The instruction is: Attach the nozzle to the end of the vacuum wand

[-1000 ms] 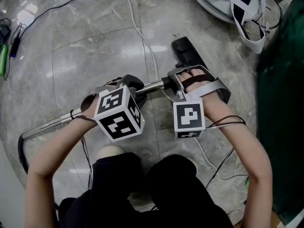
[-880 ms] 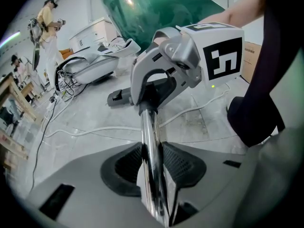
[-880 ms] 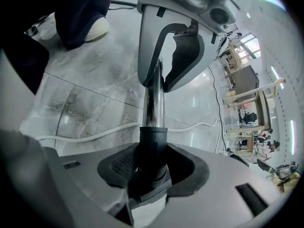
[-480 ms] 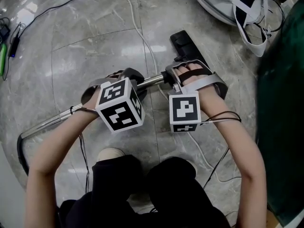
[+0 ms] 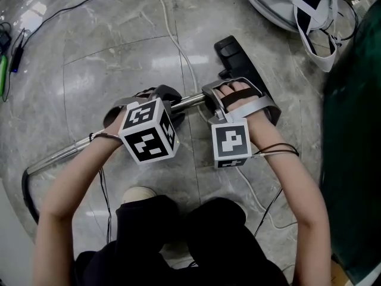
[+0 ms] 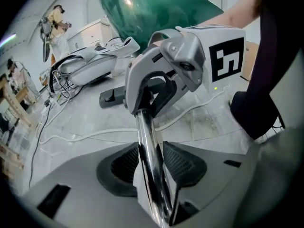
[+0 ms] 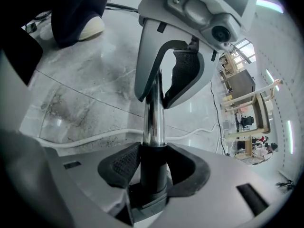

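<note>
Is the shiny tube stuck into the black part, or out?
In. The shiny tube runs straight into the black collar, no gap between them. Locked? Cannot tell.

The chrome tube of the wand (image 5: pixel 62 155) vanishes mid-length behind the left hand-held gripper (image 5: pixel 162 99) in the head view. Its far end passes under the right hand-held gripper (image 5: pixel 213 98), whose jaws have just been closing with a black collar (image 7: pixel 151 170) between them. The joint between the tube and the nozzle (image 5: pixel 233 55) cannot be seen there, and the nozzle's near end is covered too. In the left gripper view the tube runs off the bottom edge. In the right gripper view the collar's lower end sinks out of sight. A black hose (image 5: pixel 25 186) slips behind the left forearm (image 5: pixel 65 183). The frame crops a green mass (image 5: pixel 357 124) and a grey-and-white bundle (image 5: pixel 280 8). Distant furniture (image 7: pixel 247 99) is too small to identify.
</note>
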